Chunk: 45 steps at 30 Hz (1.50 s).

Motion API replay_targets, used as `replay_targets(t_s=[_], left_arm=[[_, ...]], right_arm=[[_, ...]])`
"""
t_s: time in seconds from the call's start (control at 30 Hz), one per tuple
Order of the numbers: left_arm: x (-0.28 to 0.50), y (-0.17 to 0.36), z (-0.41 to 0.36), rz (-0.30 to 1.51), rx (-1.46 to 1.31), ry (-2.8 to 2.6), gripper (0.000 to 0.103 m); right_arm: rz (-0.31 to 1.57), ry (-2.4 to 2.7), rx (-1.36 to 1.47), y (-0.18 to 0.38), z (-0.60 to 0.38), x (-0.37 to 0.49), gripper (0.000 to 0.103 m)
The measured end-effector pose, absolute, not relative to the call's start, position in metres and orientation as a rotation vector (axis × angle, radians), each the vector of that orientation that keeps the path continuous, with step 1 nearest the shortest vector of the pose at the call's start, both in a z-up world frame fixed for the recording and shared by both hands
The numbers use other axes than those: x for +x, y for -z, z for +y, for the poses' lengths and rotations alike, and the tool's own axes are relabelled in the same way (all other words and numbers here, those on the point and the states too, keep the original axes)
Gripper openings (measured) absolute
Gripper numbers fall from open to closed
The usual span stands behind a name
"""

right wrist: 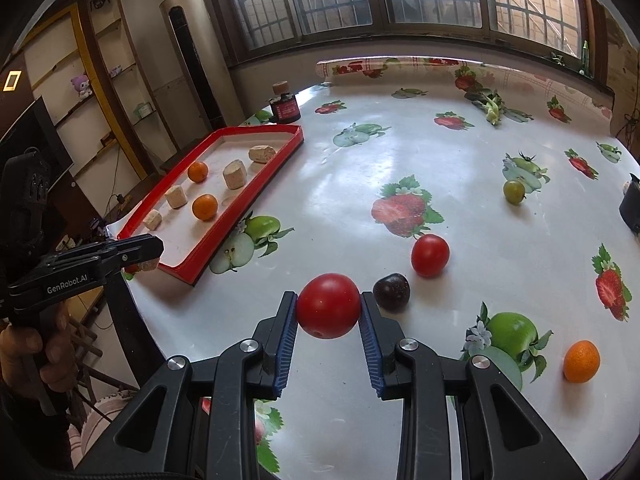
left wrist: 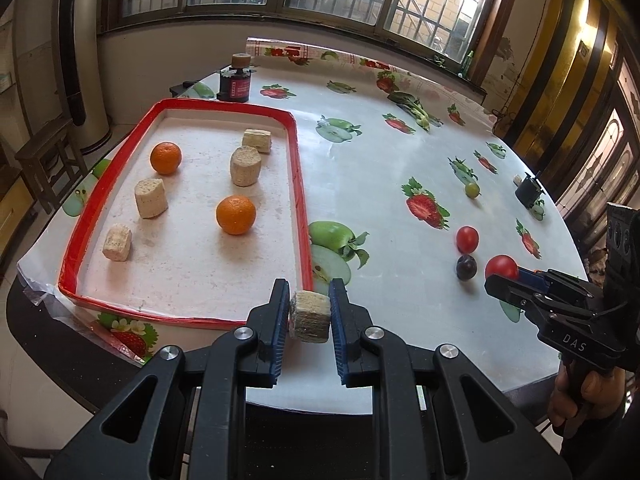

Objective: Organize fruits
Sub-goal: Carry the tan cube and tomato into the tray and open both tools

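My left gripper (left wrist: 309,312) is shut on a beige corn-cob piece (left wrist: 310,317), held just outside the near right corner of the red-rimmed tray (left wrist: 299,184). The tray holds two oranges (left wrist: 236,215) and several corn-cob pieces (left wrist: 151,198). My right gripper (right wrist: 328,312) is shut on a red tomato (right wrist: 329,306) over the table. Beside it lie a dark plum (right wrist: 391,293), a second red tomato (right wrist: 430,256), a green grape (right wrist: 514,191) and a loose orange (right wrist: 581,361). The right gripper also shows in the left wrist view (left wrist: 504,278).
A dark jar with a cork lid (left wrist: 235,79) stands behind the tray. A green leafy vegetable (left wrist: 414,109) lies at the far side of the fruit-print tablecloth. A small black object (left wrist: 529,192) sits near the right edge. Windows run along the back.
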<state>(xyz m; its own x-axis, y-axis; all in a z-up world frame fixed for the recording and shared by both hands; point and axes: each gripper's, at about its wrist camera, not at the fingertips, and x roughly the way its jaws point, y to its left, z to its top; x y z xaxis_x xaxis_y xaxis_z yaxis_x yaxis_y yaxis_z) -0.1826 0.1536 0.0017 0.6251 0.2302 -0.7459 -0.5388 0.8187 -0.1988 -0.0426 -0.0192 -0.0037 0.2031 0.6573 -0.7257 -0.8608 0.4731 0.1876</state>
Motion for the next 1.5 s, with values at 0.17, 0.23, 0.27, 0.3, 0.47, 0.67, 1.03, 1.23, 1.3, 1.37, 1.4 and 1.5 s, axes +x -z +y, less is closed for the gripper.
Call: replay_targets(t_s=[0.17, 0.23, 0.27, 0.3, 0.47, 0.67, 1.03, 1.23, 1.3, 1.37, 1.4, 1.5], left_arm=[[-0.192, -0.003, 0.168, 0.773, -0.430, -0.506, 0.017], [-0.196, -0.002, 0.174, 0.771, -0.435, -0.521, 0.017], [-0.198, -0.002, 0.176, 0.769, -0.440, -0.527, 0.017], [-0.200, -0.001, 0.179, 0.767, -0.444, -0.532, 0.017], [-0.209, -0.001, 0.195, 0.760, -0.461, -0.568, 0.017], [-0.216, 0.002, 0.212, 0.758, -0.483, -0.605, 0.017], [-0.225, 0.009, 0.246, 0.766, -0.503, -0.672, 0.017], [-0.227, 0.014, 0.261, 0.773, -0.509, -0.708, 0.017], [-0.227, 0.015, 0.265, 0.772, -0.515, -0.706, 0.017], [-0.225, 0.014, 0.267, 0.772, -0.513, -0.700, 0.017], [-0.222, 0.014, 0.266, 0.771, -0.510, -0.695, 0.017], [-0.213, 0.014, 0.264, 0.775, -0.502, -0.665, 0.017]], right_arm=[[0.837, -1.128, -0.295, -0.001, 0.006, -0.051, 0.031], [0.832, -1.148, -0.304, -0.002, 0.017, -0.054, 0.031], [0.829, -1.157, -0.309, -0.003, 0.022, -0.057, 0.031], [0.826, -1.166, -0.316, -0.004, 0.027, -0.059, 0.031], [0.816, -1.199, -0.342, -0.006, 0.049, -0.068, 0.031], [0.820, -1.233, -0.353, -0.007, 0.073, -0.072, 0.031], [0.827, -1.327, -0.403, -0.005, 0.121, -0.096, 0.031], [0.859, -1.334, -0.438, 0.013, 0.143, -0.098, 0.031], [0.869, -1.318, -0.436, 0.017, 0.149, -0.092, 0.031], [0.873, -1.307, -0.433, 0.019, 0.156, -0.086, 0.031], [0.869, -1.303, -0.433, 0.019, 0.160, -0.083, 0.031], [0.867, -1.284, -0.433, 0.020, 0.174, -0.074, 0.031]])
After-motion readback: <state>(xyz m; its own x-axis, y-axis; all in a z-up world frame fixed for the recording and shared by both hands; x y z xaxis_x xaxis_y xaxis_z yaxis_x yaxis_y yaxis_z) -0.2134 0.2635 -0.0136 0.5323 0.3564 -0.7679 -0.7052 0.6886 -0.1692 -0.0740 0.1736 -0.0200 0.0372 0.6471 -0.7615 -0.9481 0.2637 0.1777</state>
